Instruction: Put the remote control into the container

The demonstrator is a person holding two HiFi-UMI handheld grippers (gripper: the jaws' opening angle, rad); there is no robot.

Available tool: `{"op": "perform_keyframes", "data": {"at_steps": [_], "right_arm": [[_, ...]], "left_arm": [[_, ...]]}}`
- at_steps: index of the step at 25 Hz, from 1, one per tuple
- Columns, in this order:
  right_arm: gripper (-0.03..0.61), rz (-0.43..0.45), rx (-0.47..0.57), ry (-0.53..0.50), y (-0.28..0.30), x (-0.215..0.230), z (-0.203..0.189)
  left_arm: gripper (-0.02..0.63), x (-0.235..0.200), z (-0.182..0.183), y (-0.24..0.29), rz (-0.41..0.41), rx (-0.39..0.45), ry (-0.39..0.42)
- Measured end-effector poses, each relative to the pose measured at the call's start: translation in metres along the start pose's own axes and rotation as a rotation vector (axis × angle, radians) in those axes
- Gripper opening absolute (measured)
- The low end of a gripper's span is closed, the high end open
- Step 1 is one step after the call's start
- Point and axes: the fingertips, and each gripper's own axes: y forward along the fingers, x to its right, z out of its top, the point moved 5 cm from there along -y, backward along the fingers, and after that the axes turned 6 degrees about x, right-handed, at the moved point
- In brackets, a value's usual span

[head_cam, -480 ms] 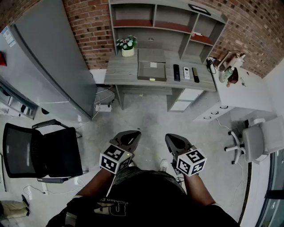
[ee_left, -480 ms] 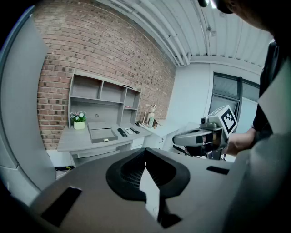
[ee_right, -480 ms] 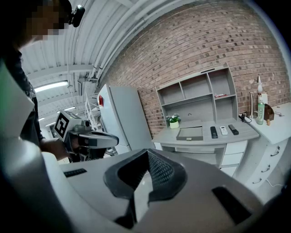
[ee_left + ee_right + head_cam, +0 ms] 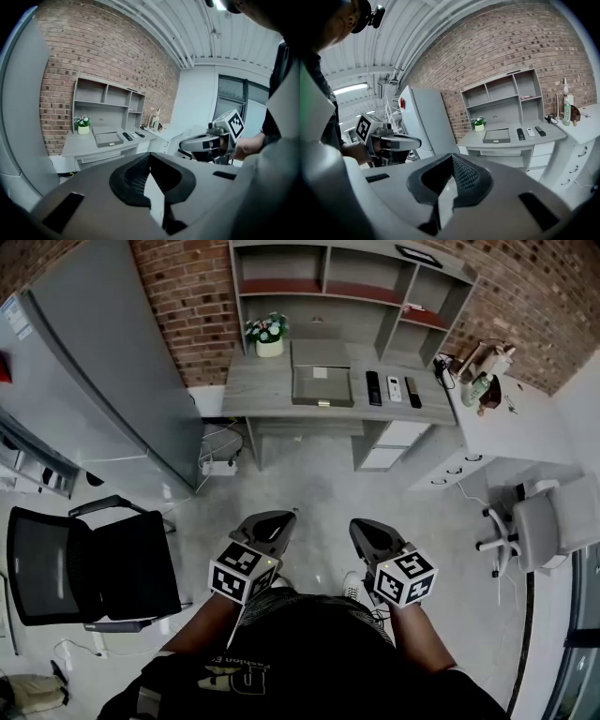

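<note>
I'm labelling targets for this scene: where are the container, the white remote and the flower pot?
container [image 4: 309, 401], head view, its front wall.
white remote [image 4: 394, 388], head view, middle of its body.
flower pot [image 4: 270, 350], head view, the white pot's side.

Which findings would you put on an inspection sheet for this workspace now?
Surface: grey desk, far ahead of the person.
Job's things: three remote controls side by side on the desk; container left of them.
Clutter: flower pot.
Grippers: left gripper and right gripper, jaws together, nothing held.
Cables: power strip with cables under the desk.
Surroundings: brick wall, shelves, black chair, white side desk.
</note>
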Motion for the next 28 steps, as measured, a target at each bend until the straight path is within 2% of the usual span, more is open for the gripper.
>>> {"op": "perform_keyframes", "data": {"at_steps": [8, 14, 28], "right_arm": [[0.008, -0.003, 0.059, 0.060, 0.014, -0.027, 0.000], [0.008, -0.064, 0.033, 0.043, 0.019, -0.034, -0.006], [0.008, -0.084, 0.001, 0.058, 0.027, -0.036, -0.010]], "left_arm": [[0.006, -0.016, -0.008, -0.014, -0.034, -0.017, 0.015], [0.006, -0.028, -0.012, -0.023, -0.052, -0.014, 0.000], [0.006, -0.035, -0.023, -0.021, -0.064, -0.045, -0.047]]}}
